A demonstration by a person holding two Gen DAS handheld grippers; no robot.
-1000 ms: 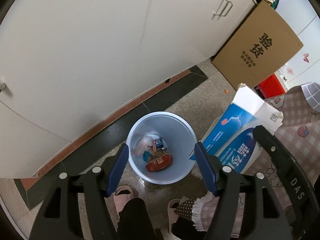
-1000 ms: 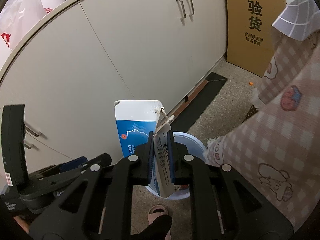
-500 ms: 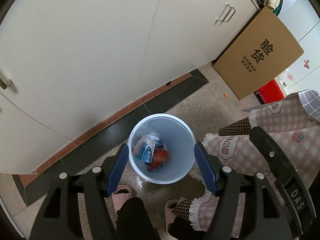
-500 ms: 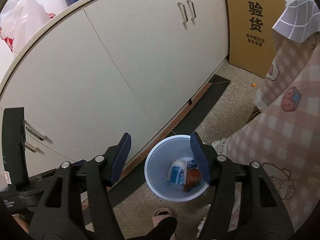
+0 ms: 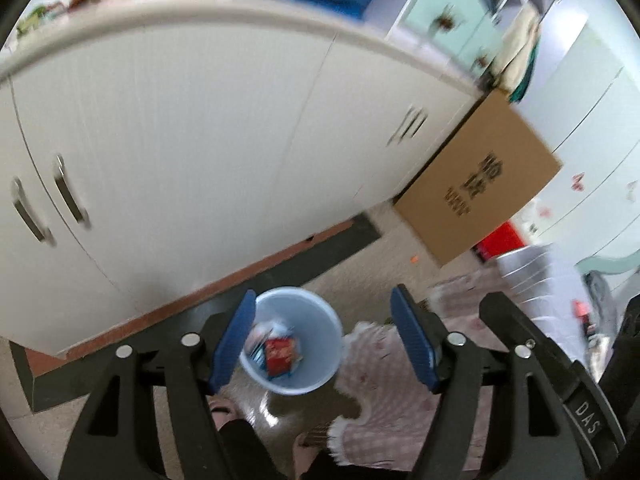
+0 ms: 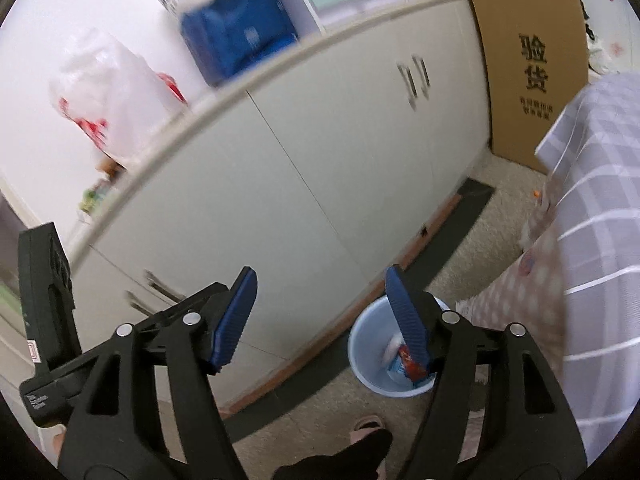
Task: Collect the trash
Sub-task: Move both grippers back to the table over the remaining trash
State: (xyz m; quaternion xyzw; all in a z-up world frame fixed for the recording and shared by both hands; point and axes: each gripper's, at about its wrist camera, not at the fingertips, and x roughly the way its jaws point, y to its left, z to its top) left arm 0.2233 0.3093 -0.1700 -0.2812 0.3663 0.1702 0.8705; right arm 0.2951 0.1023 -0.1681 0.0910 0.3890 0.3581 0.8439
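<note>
A light blue bin stands on the floor by the white cabinets, also seen in the right wrist view. Inside it lie a red wrapper and blue-and-white packaging. My left gripper is open and empty, high above the bin. My right gripper is open and empty, also well above the floor, with the bin behind its right finger.
White cabinets run along the back under a counter with a blue pack and a plastic bag. A brown cardboard box leans at the cabinet's end. A checked tablecloth hangs at right. The person's slippers are below.
The right gripper opened and the blue-and-white carton dropped into the bin. Both grippers have since lifted and tilted up, so the counter top now shows and the bin looks smaller.
</note>
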